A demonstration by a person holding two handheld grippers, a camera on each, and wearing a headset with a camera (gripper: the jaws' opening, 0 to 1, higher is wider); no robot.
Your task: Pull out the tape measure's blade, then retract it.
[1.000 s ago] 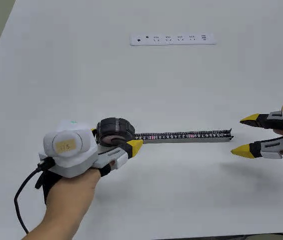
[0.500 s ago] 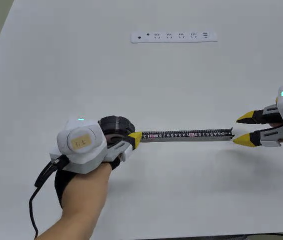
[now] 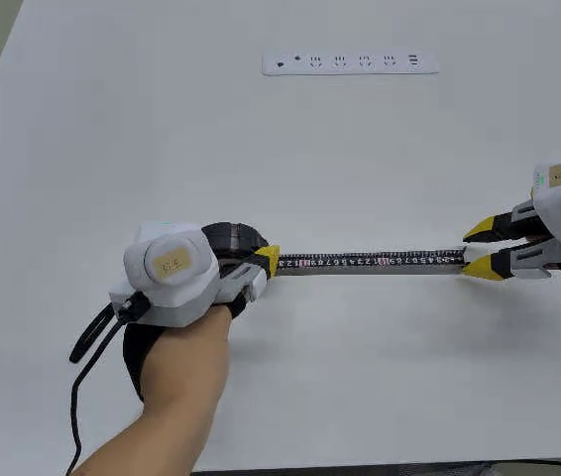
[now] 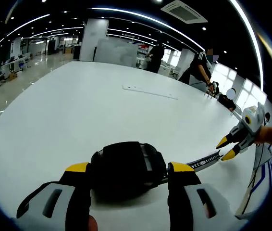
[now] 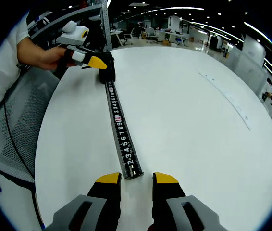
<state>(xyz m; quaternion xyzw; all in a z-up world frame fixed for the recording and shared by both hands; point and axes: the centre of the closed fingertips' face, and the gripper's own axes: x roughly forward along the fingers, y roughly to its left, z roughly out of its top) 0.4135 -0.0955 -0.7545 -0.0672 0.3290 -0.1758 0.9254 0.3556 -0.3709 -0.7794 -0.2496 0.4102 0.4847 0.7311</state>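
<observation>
On the white bench (image 3: 360, 159), left of centre in the head view, found the tape measure (image 3: 227, 239), a round black case. Saw the left gripper (image 4: 129, 168) closed on it, with a yellow-tipped finger pressed to each flank of the case (clearest in the left gripper view). Noted a hand (image 3: 183, 332) wrapped round that gripper's body from the near side. Found the blade (image 3: 370, 261) drawn out and lying flat on the bench, numbers up, running rightward from the case to the right gripper (image 3: 480, 250). Placed the blade's end right at that gripper's fingertips (image 5: 109, 179), in line with the gap between them. Recorded those fingers as parted, with a sliver of bench visible on either side of the blade end in the right gripper view. Could not tell whether either tip touched the blade. Noted a white power strip (image 3: 350, 63) toward the far side of the bench, well apart from the tape. Saw a black cable (image 3: 84, 372) hanging from the left gripper toward the near edge. Spotted people (image 4: 199, 70) standing beyond the far end of the bench in the left gripper view.
</observation>
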